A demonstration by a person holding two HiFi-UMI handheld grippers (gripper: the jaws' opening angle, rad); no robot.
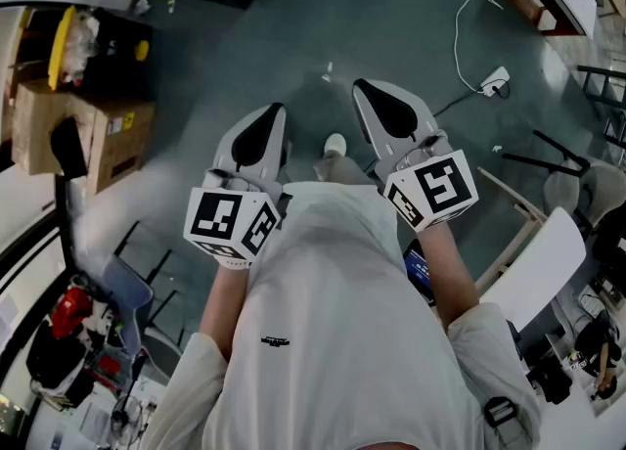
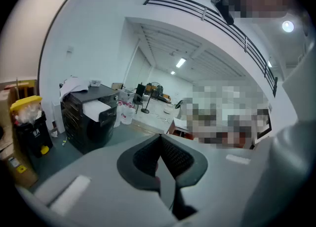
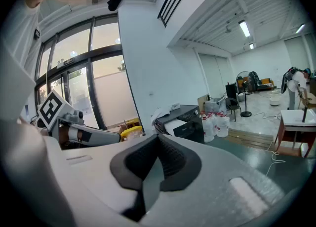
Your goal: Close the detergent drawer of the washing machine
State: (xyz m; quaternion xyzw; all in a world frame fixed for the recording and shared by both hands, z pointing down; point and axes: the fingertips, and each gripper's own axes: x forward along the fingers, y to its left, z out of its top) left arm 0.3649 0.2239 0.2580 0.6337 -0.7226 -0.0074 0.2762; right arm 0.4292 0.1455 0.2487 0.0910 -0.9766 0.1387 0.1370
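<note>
One black washing machine (image 2: 89, 117) against the white wall; detergent drawer too small to make out, open or closed not clear; one yellow-topped bin (image 2: 30, 127) just left of the machine; two grippers, both well apart from the machine; left gripper (image 1: 269, 120) with jaws pressed together, nothing between; right gripper (image 1: 372, 96) also closed, holding nothing; white jugs (image 3: 215, 122) just right of the machine, number not clear.

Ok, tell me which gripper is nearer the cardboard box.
Left. The box lies to the left of both; the left gripper is closer beside it, the right gripper farther off, beyond the left one.
</note>
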